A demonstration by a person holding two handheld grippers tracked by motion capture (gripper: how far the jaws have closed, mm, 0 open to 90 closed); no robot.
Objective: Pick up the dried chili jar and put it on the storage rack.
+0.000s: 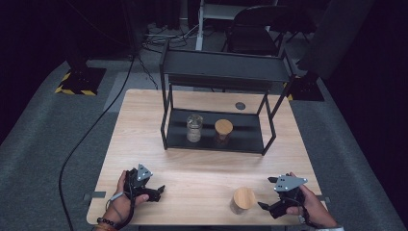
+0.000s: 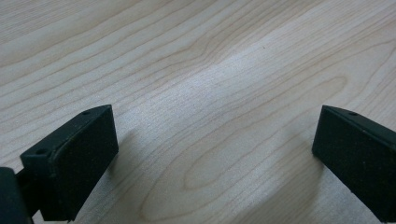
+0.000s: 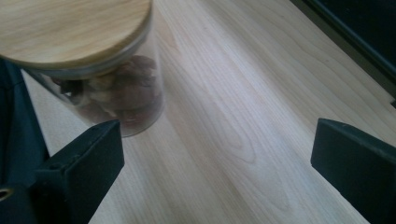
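High view: light sits on the table (image 1: 202, 168), the room around it near black, floor dim grey. Image soft and a bit noisy, low detail. Shelf rack (image 1: 216, 72) throws a faint shadow on the wood. My left gripper (image 2: 215, 154) cam: bright, a pale sheen band crossing the grain, soft shadows beside both jaws, grain sharp mid-frame. My right gripper (image 3: 215, 172) cam: the jar (image 3: 93, 56) close and out of focus, lid slightly blurred, top right corner dark.

The bench (image 1: 202, 180) is pale wood with a smooth, faintly sheened grain; the jar (image 3: 112, 93) near its front edge is clear glass, its lid (image 3: 70, 28) matt light wood; the right gripper (image 3: 215, 158) is matt black.
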